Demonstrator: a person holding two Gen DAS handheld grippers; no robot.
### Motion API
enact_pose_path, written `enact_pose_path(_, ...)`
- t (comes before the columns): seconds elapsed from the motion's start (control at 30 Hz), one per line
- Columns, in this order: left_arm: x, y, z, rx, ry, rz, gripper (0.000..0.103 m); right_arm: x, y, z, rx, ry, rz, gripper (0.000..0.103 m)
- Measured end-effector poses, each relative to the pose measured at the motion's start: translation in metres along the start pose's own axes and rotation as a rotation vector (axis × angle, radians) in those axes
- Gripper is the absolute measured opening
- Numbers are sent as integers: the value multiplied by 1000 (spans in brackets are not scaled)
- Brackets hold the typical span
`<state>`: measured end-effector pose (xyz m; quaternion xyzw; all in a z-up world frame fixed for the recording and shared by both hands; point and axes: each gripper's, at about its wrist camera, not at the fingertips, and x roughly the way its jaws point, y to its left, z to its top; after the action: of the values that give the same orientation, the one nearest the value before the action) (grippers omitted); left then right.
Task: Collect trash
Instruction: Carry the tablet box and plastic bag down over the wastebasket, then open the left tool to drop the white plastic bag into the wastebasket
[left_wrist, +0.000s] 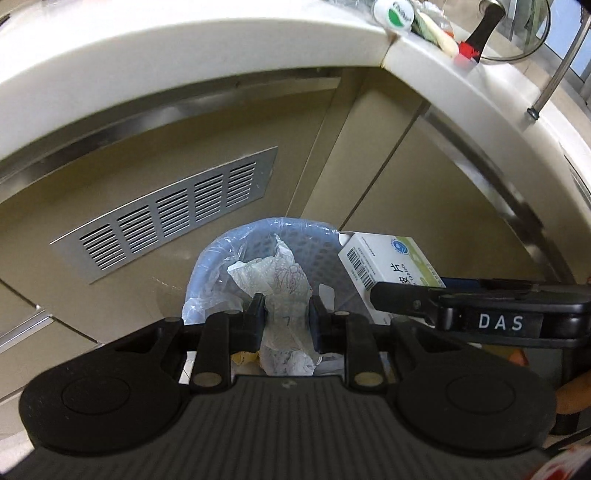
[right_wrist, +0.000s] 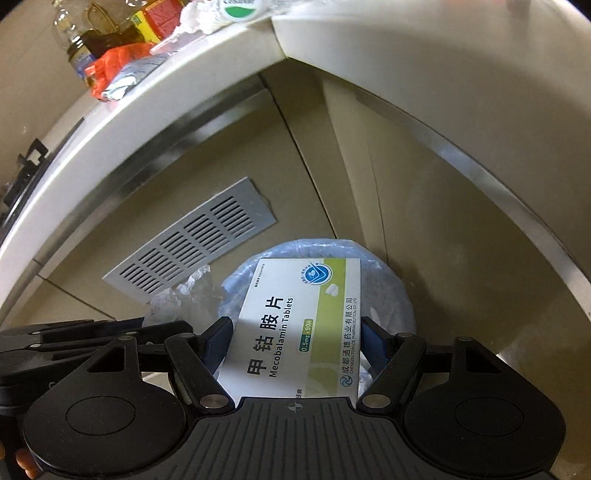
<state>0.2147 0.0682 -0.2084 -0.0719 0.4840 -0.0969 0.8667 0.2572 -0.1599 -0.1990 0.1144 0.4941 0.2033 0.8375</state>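
Left wrist view: left gripper (left_wrist: 287, 321) is pinched narrow on a crumpled wrapper (left_wrist: 286, 291), right over the lined bin (left_wrist: 207, 266) by the cabinet vent (left_wrist: 166, 218). Right gripper (right_wrist: 298, 339) is spread wide, clamping a pill box (right_wrist: 295, 325) above that same bin.

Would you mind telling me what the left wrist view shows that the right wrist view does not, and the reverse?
Only the left wrist view shows the left gripper shut on a crumpled tissue, plus a black-handled glass lid on the counter.

Only the right wrist view shows the tablet box's printed front, and an orange bag and bottles on the counter.

Both show the Mecobalamin tablet box held by the right gripper, the lined bin and the vent grille.
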Motion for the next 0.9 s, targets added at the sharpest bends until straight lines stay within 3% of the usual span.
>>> enact_pose_path(0.4,22,-2,7,8,13,14,27,11,-6,4,32,3,-15,73)
enact_pose_path(0.57,22,-2,9,9,15,18,36,13,-7,5,30,10,-11,73)
enact_pose_path(0.9,20,0,11,-11,6,30,37,13,-6,7,21,18,-5,73)
